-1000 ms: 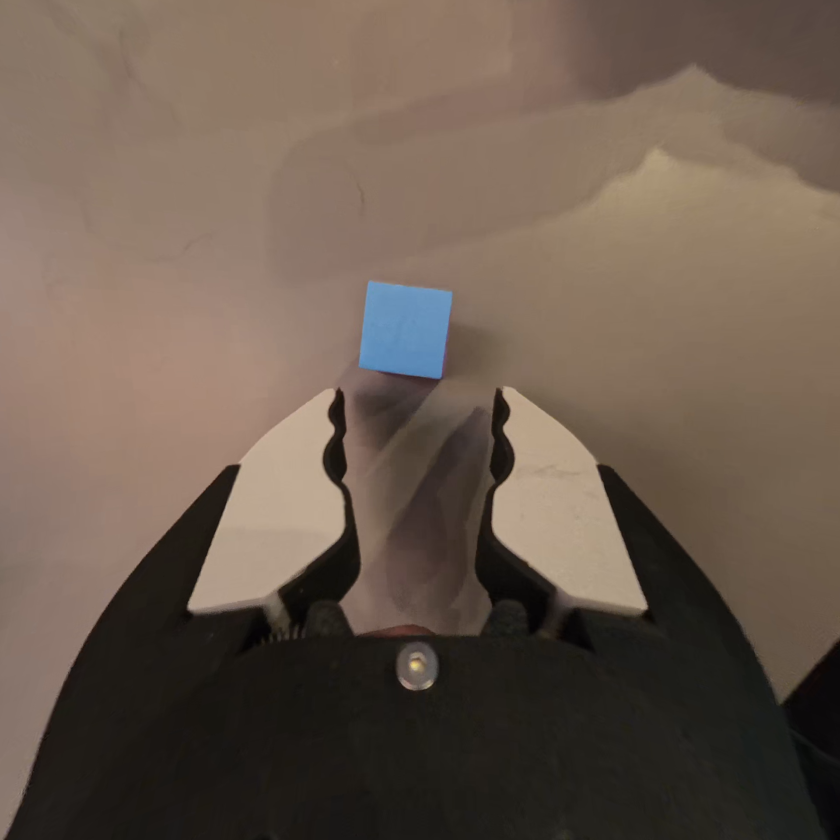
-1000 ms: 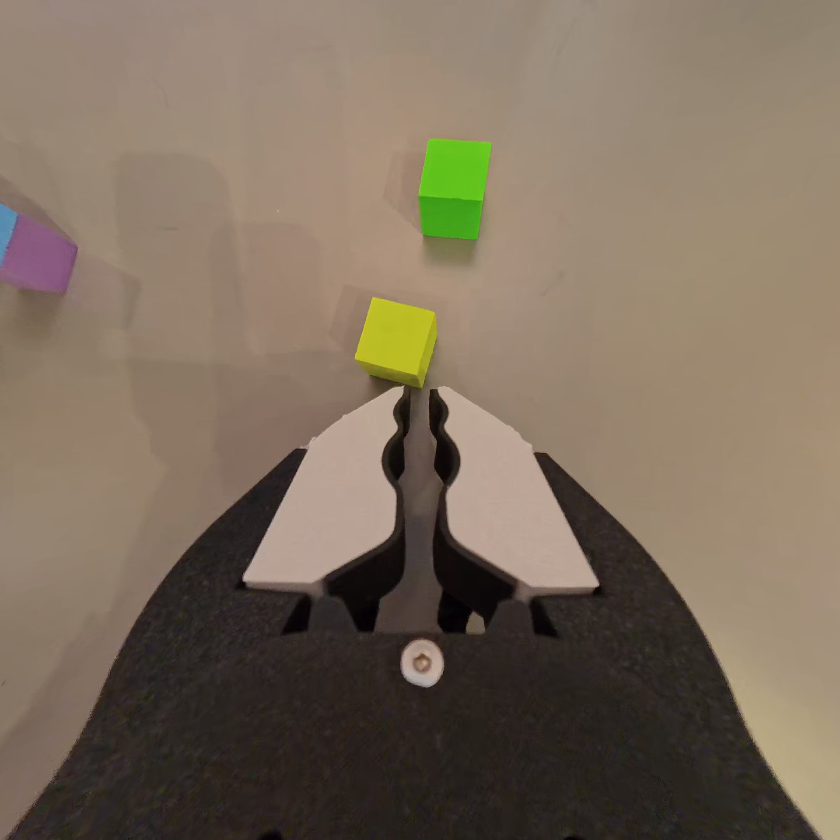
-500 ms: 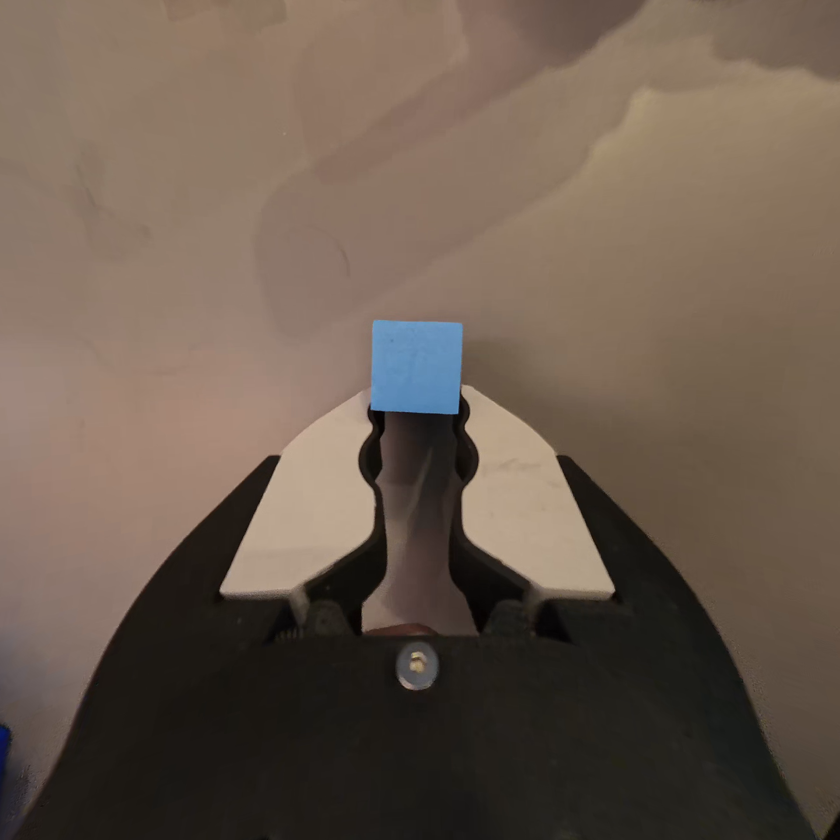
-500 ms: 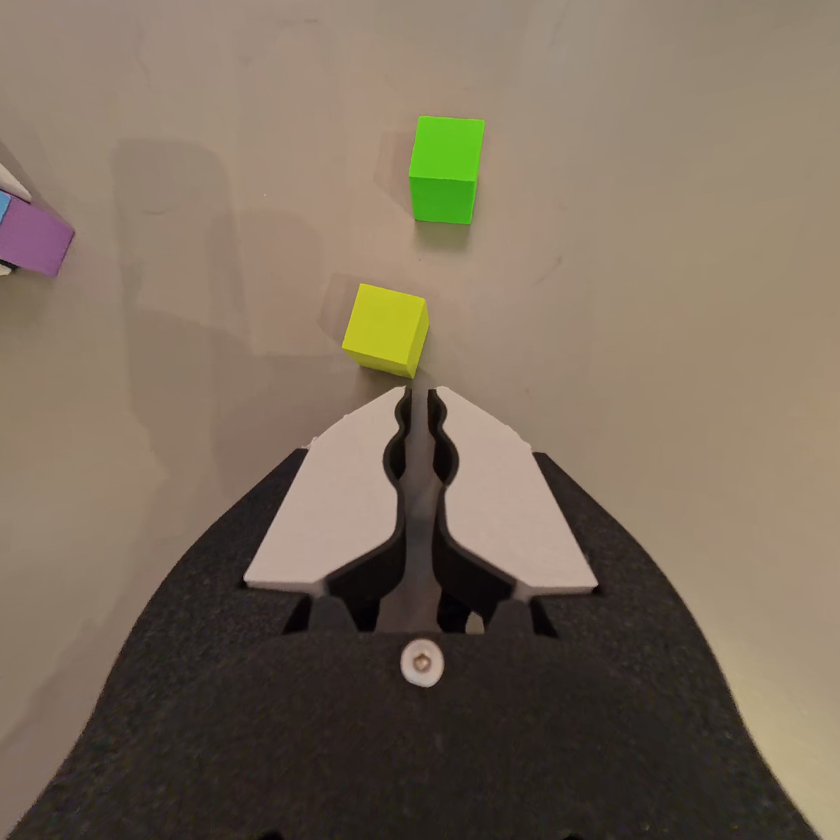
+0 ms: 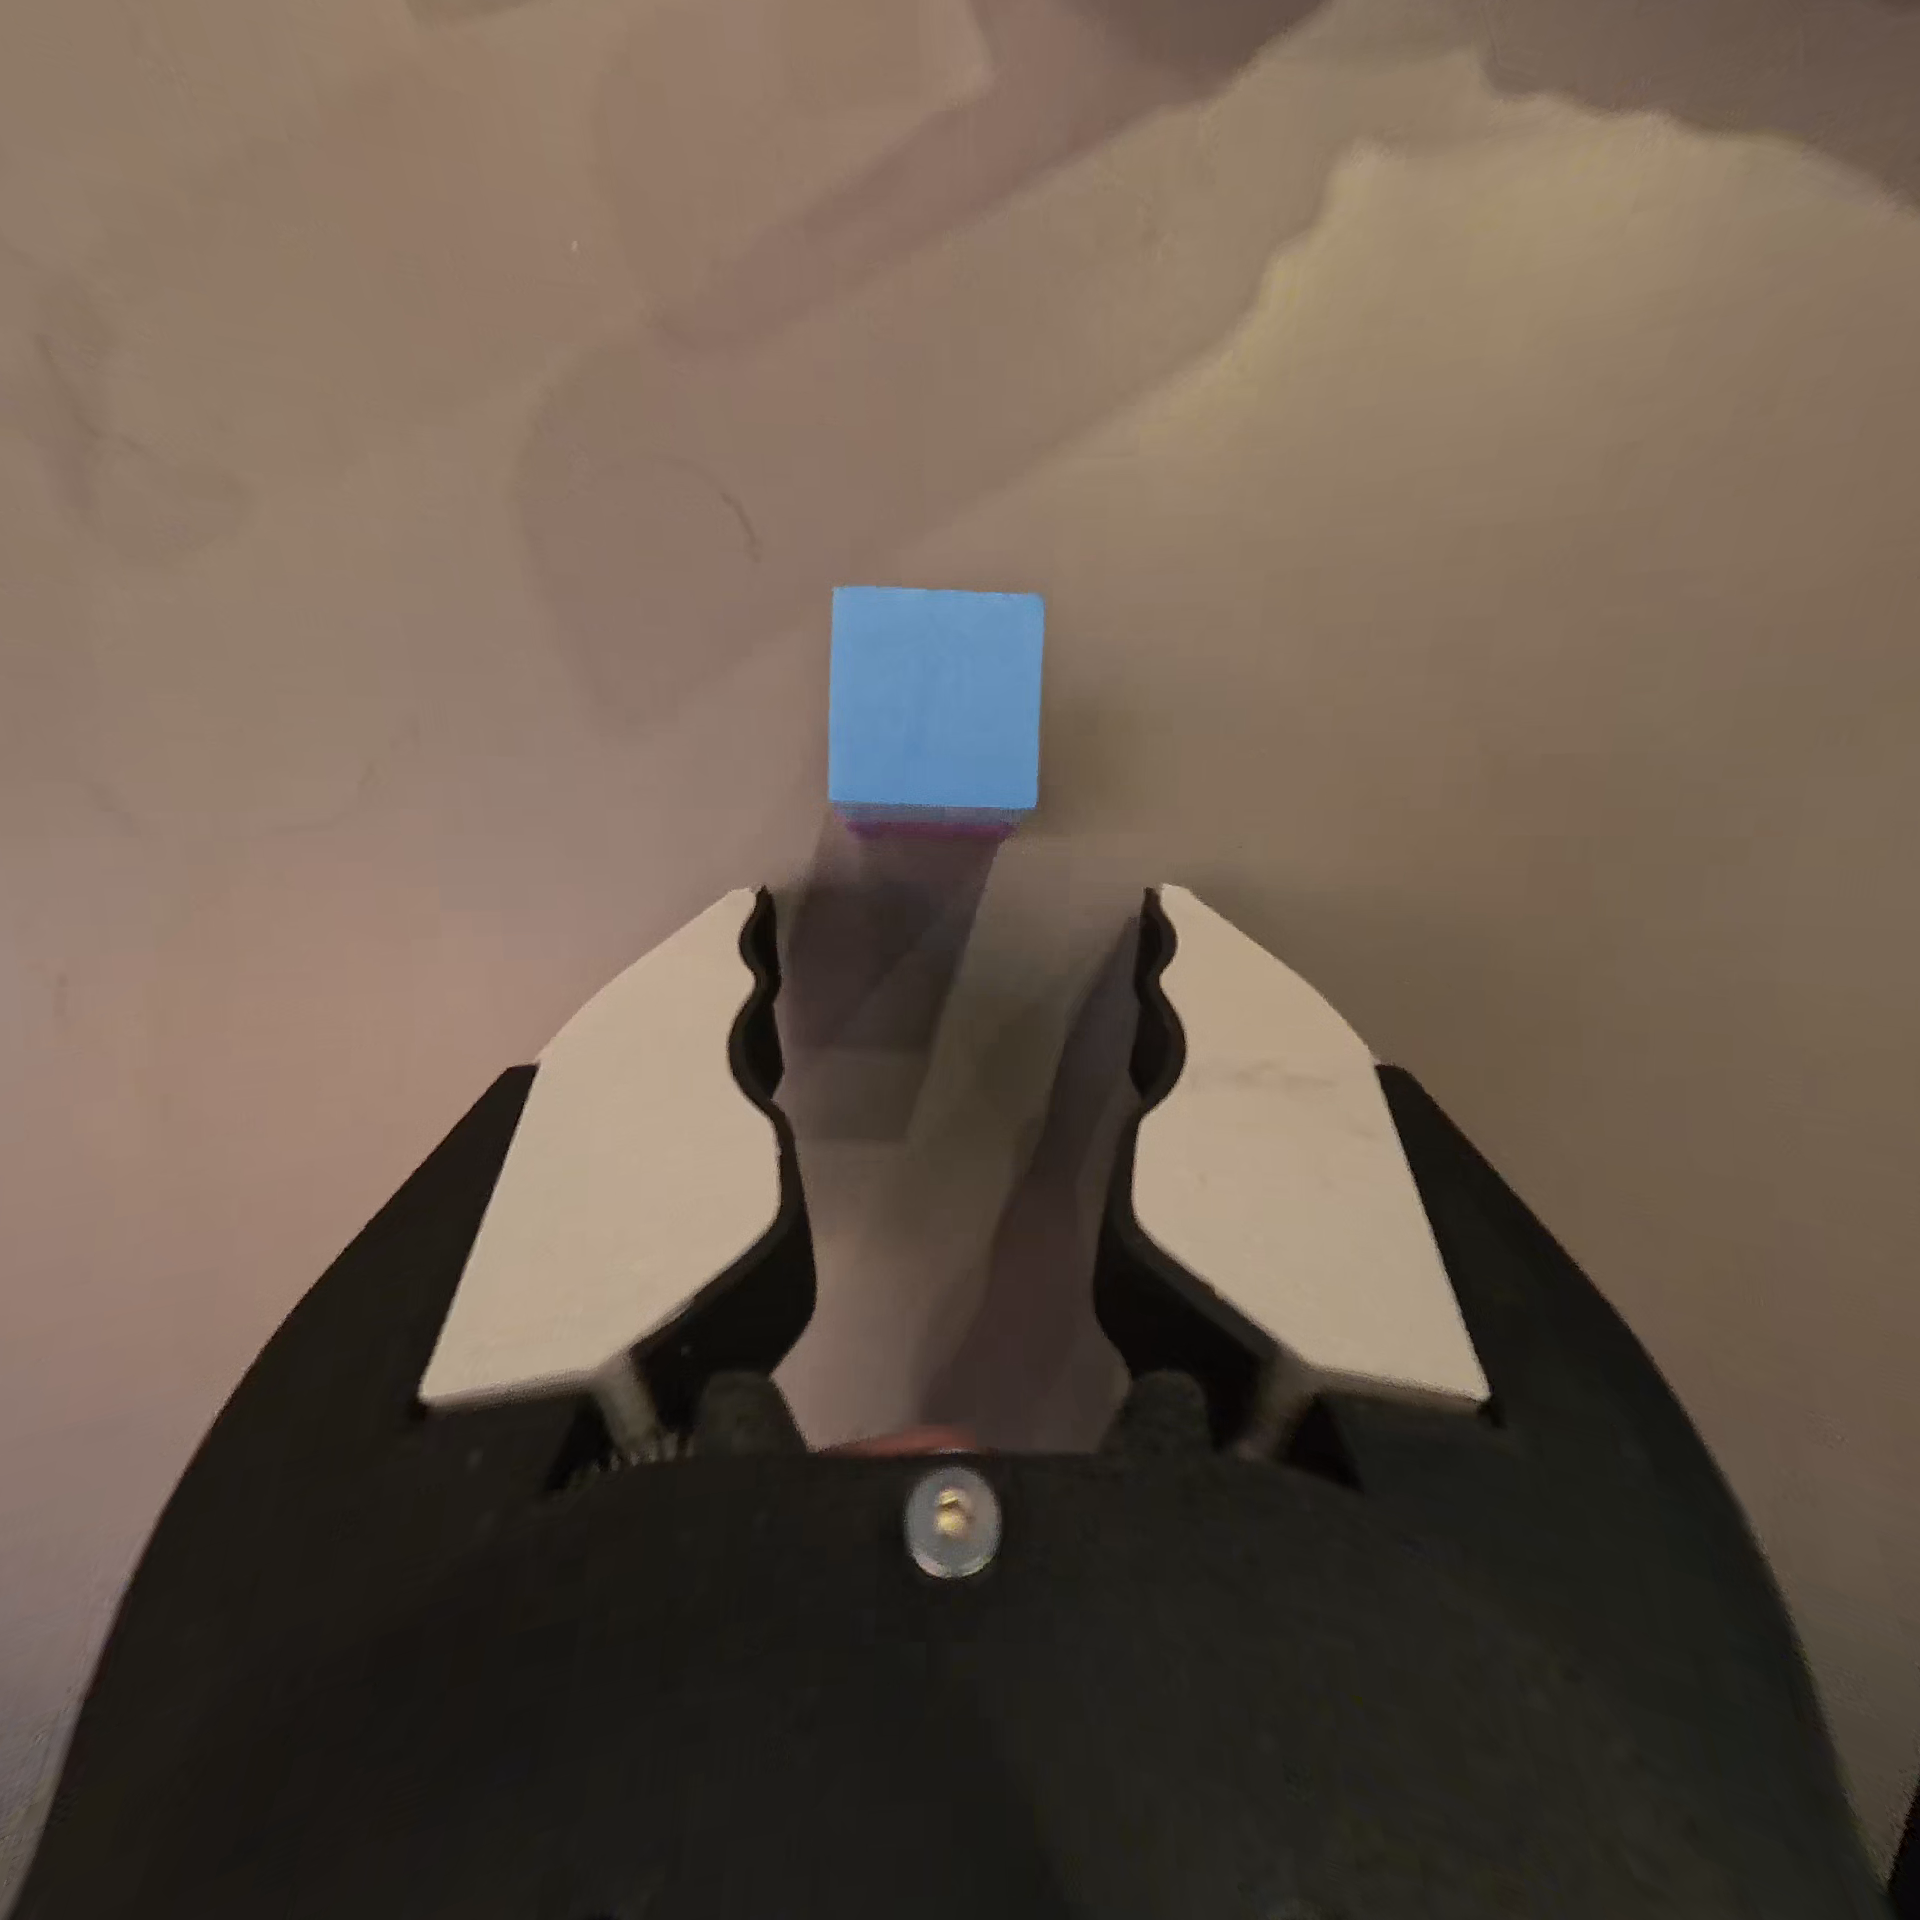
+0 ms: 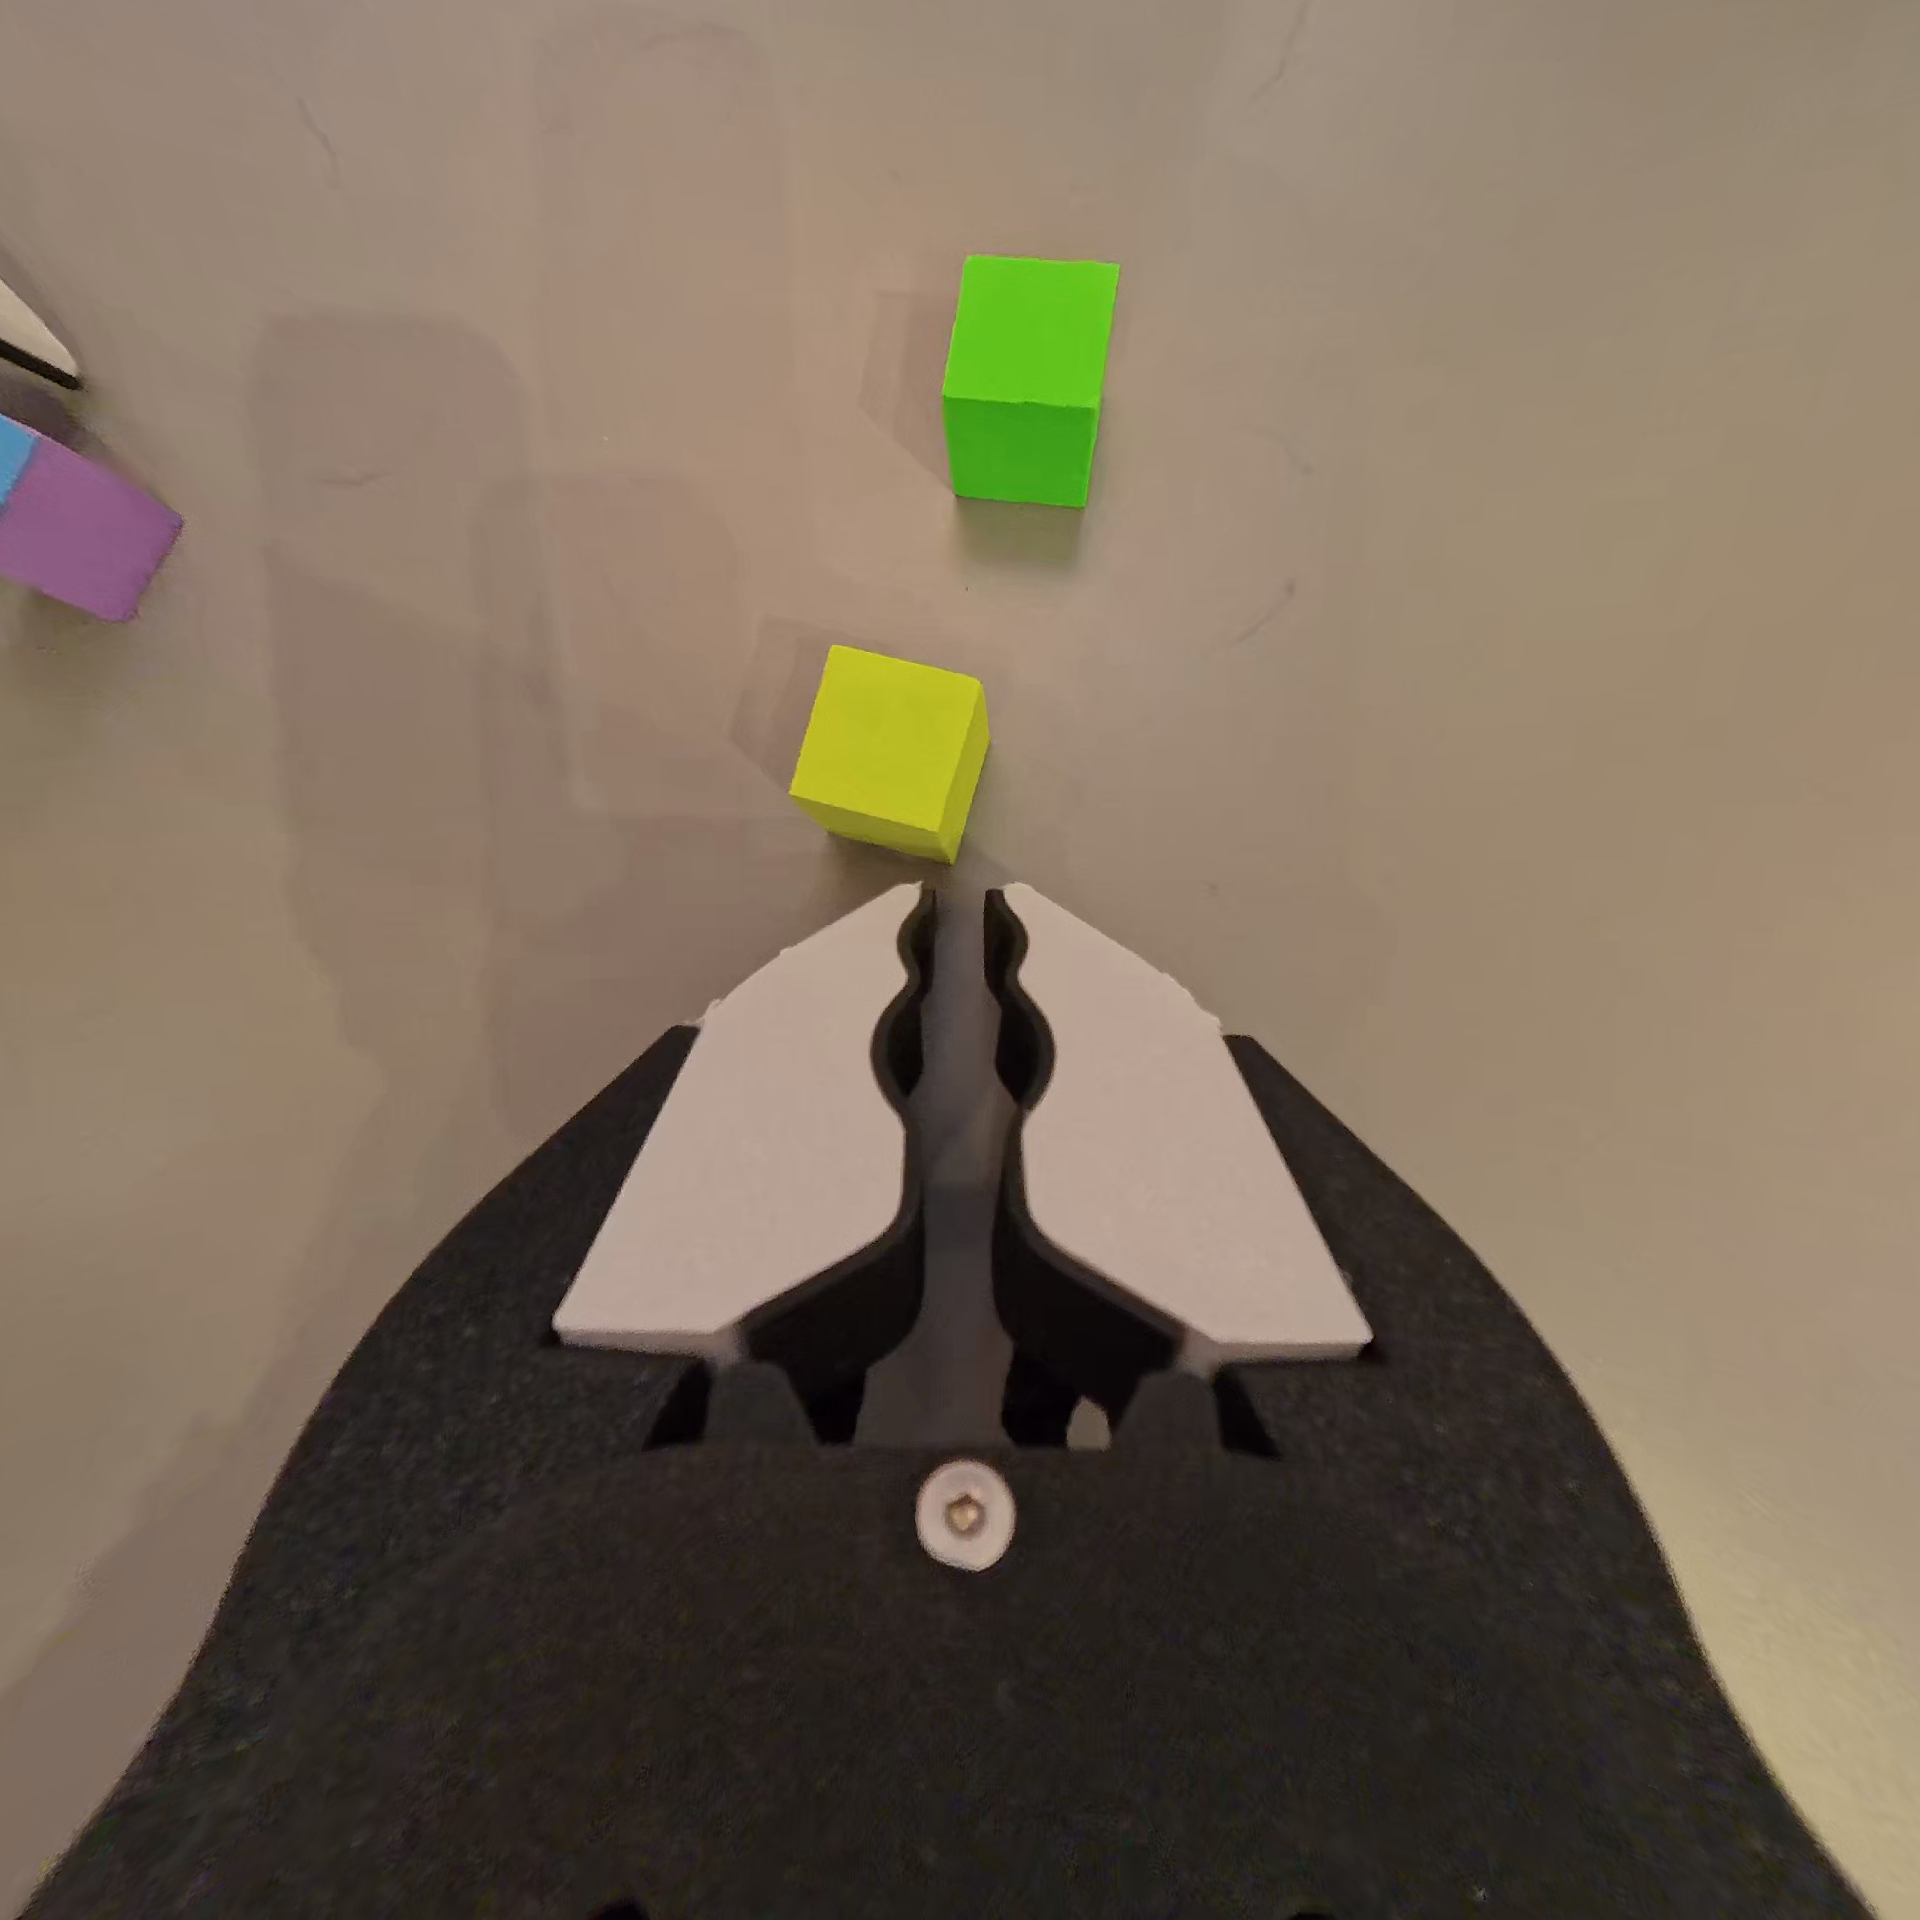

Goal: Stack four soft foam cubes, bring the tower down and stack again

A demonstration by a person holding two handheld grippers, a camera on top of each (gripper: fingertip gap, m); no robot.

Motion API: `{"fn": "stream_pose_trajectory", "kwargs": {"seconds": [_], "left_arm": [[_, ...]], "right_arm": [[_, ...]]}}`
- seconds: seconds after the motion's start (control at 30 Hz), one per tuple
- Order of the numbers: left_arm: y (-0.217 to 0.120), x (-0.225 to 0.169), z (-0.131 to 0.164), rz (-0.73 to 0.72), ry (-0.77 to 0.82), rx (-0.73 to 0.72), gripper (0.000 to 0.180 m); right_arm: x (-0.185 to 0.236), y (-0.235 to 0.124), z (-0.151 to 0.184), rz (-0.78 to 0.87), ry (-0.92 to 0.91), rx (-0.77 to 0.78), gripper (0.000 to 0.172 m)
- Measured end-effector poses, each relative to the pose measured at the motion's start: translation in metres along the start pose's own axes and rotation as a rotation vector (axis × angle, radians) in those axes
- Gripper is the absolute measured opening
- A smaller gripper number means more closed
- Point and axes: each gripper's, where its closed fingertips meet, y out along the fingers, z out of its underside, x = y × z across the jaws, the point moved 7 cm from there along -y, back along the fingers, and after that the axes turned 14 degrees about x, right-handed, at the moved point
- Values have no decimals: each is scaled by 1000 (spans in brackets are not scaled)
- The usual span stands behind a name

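Note:
A blue cube (image 5: 935,707) sits on a purple cube (image 5: 925,828), of which only a thin edge shows below it. My left gripper (image 5: 956,914) is open and empty, and the stack stands just ahead of its tips, untouched. In the right wrist view the same purple cube (image 6: 83,540) with the blue cube (image 6: 12,468) on it is at the far left edge. My right gripper (image 6: 958,899) is shut to a thin slit with nothing in it. A yellow cube (image 6: 888,748) lies just ahead of its tips, and a green cube (image 6: 1029,384) lies farther on.
All cubes rest on a plain beige table (image 6: 1507,623). A white fingertip of the left gripper (image 6: 31,332) shows at the left edge of the right wrist view, beside the stack. Soft shadows cross the table (image 5: 1351,312). My right fingertips sit around 20 cm from my left ones. Measured from the fingertips, the blue cube (image 5: 935,707) is 5 cm or so from the left gripper and 20 cm from the right.
My left gripper closed on the blue cube half a second ago, then opened and drew back. The blue cube now sits squarer on the purple one. The right gripper barely moved.

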Motion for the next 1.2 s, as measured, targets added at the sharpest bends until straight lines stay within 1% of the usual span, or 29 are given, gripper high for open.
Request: {"fn": "stream_pose_trajectory", "kwargs": {"seconds": [0.07,0.2,0.37,0.6,0.77,0.9,1.2], "left_arm": [[1,-1,1,2,-17,-32,64],[1,-8,-4,-29,21,-87,61],[-10,-6,-9,-59,28,-157,55],[-16,-1,-13,-90,34,-163,46],[-14,0,-15,-94,42,-155,33],[-15,1,-16,-94,48,-155,28],[-16,0,-16,-93,61,-143,28]], "right_arm": [[2,0,-1,-10,-2,-4,10],[6,3,-2,-6,-12,16,11],[7,4,-3,1,-14,17,10],[6,4,-3,-12,-7,5,9],[5,4,-2,-14,-9,3,9],[5,4,-2,-17,-7,1,8],[5,4,-2,-15,-8,1,8]]}}
